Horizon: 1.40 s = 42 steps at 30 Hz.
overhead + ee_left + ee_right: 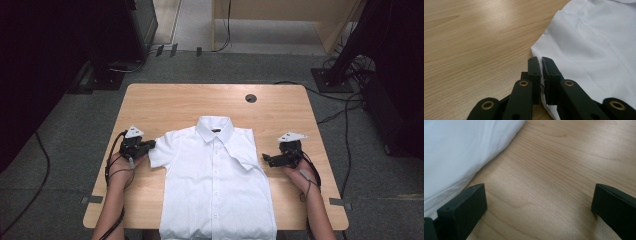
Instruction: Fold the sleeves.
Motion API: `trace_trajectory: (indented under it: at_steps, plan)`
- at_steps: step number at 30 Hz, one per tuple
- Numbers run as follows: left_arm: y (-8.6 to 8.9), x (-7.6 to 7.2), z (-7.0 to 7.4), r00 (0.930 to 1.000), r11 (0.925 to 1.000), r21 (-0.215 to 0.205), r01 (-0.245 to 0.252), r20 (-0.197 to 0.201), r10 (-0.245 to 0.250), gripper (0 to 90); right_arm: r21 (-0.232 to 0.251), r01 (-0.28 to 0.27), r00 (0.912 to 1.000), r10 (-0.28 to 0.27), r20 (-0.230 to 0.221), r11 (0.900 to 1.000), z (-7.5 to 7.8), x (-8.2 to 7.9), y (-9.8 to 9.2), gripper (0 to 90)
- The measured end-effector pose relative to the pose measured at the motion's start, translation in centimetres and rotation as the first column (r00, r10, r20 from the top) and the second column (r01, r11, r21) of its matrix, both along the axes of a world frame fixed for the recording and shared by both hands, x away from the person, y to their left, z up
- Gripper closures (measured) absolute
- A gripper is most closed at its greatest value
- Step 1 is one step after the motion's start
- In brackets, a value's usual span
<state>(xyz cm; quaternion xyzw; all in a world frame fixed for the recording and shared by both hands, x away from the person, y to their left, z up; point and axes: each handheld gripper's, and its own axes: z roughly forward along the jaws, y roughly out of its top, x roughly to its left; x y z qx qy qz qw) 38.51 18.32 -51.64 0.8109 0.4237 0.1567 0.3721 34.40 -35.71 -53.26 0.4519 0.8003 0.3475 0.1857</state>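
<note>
A white short-sleeved shirt (215, 175) lies face up on the wooden table (180, 102), collar toward the far side, its hem hanging over the near edge. My left gripper (150, 145) is at the shirt's left sleeve. In the left gripper view its jaws are shut on the sleeve's edge (541, 75), with the white cloth (586, 50) pinched between the pads. My right gripper (266, 159) rests on the table just right of the shirt, whose right sleeve is folded over the body. In the right gripper view the right gripper (539, 202) stands open over bare wood, with the shirt's edge (456, 162) beside its left jaw.
A round cable hole (251, 98) sits near the table's far edge. Cables (345, 107) run across the grey floor at the right. Dark equipment stands (107, 75) flank the table at the back. Bare wood (155, 107) lies beyond the shirt's collar.
</note>
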Motion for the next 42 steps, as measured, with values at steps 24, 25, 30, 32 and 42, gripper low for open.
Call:
trace_trajectory:
  at_steps: [24,25,30,32,42]
  plan:
    - [-2.5,-0.5,1.5,0.9965,0.9936,-0.08,0.08,-0.019,-0.081,86.9,0.001,0.014,0.9999,-0.014,-0.001,1.0,0.0,0.0,0.0,0.0]
    - [-3.0,-0.5,1.5,0.9954,0.9934,-0.069,0.092,-0.019,-0.093,86.8,0.001,0.014,0.9999,-0.014,-0.001,1.0,0.0,0.0,0.0,0.0]
    - [-3.8,-0.7,1.5,0.9934,0.9917,-0.06,0.113,-0.009,-0.114,86.8,0.001,0.014,0.9999,-0.014,-0.001,1.0,0.0,0.0,0.0,0.0]
    - [-4.2,-0.8,1.6,0.9924,0.9911,-0.051,0.123,-0.003,-0.123,86.8,0.001,0.014,0.9999,-0.014,-0.001,1.0,0.0,0.0,0.0,0.0]
    - [-6.0,-1.1,1.6,0.9874,0.9867,-0.039,0.158,-0.001,-0.158,86.7,0.002,0.017,0.9999,-0.017,-0.002,1.0,0.0,0.0,0.0,0.0]
